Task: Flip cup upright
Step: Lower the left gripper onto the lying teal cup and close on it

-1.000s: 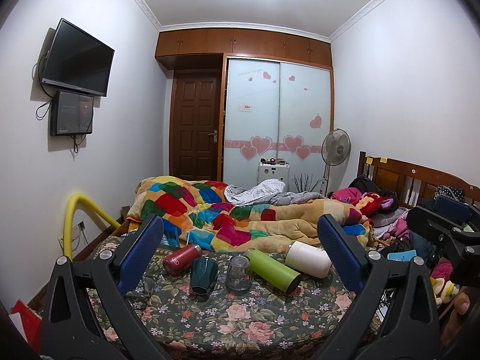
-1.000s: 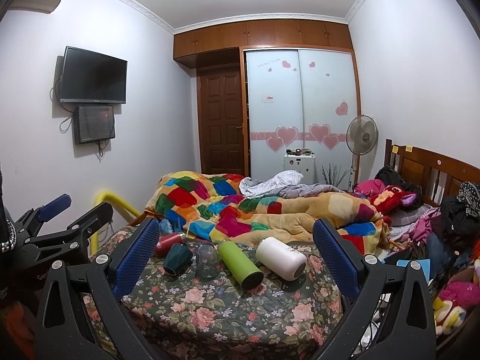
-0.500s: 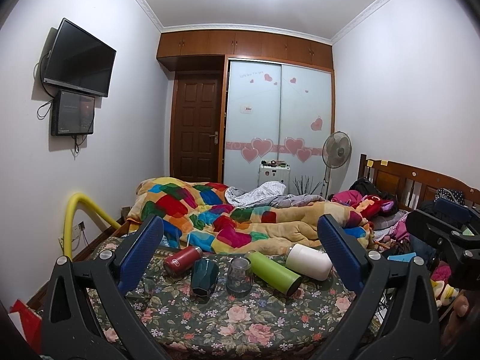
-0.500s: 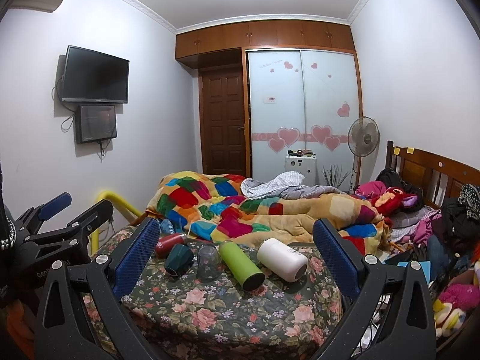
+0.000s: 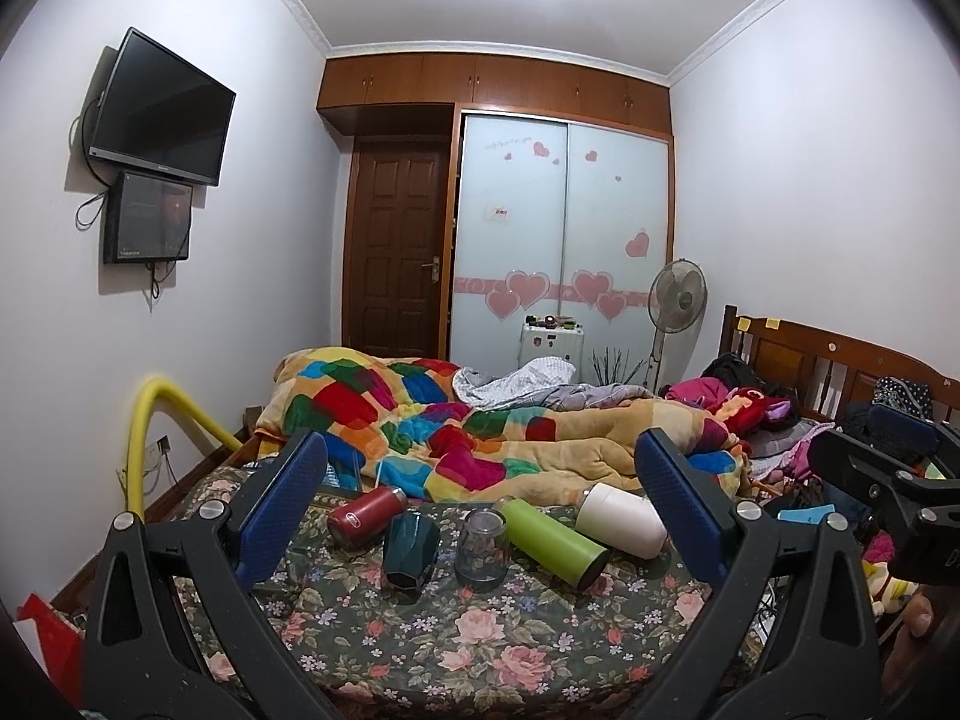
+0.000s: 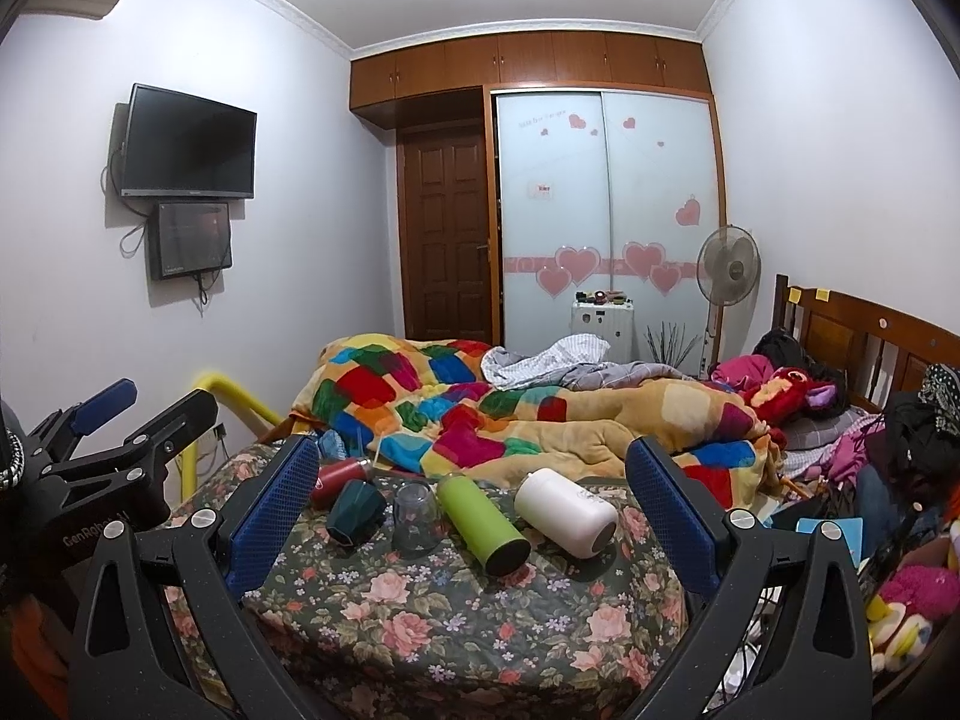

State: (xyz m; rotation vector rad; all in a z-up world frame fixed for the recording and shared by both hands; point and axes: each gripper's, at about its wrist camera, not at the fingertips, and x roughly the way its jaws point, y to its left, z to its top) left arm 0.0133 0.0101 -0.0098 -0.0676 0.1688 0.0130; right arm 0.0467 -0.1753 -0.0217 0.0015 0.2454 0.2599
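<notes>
My left gripper (image 5: 480, 483) was spread wide, nothing between its blue pads (image 5: 282, 498), held back from the bed's near end. My right gripper (image 6: 471, 483) was just as wide and empty, blue pads (image 6: 273, 510) apart; it also showed at the right edge of the left wrist view (image 5: 882, 480). The left one showed at the left edge of the right view (image 6: 120, 438), with "GenRobot AI" readable on its body.

Between the fingers, on the floral sheet (image 5: 480, 630), lay a row of vessels. The dark teal cup (image 5: 410, 548) was tipped, long axis tilted, its base toward the cameras and low, its mouth away toward the quilt; in the right view (image 6: 355, 510) it leaned left. Just beside it to the right, the clear glass cup (image 5: 482, 545) stood upside down, axis vertical, mouth on the sheet, also seen from the right (image 6: 416, 516). I could not tell whether the two cups touched.

Left of the teal cup a red bottle (image 5: 366, 507) lay on its side, with a small white logo I could not read. Right of the glass lay a green bottle (image 5: 552, 540), dark end toward me, then a white bottle (image 5: 621, 519), also on its side, faint print unreadable.

Behind them the patchwork quilt (image 5: 420, 414) was heaped. Farther back was a wardrobe (image 5: 564, 240) with pink hearts, its writing too small to read, a fan (image 5: 678, 294) and a wall TV (image 5: 159, 108).
</notes>
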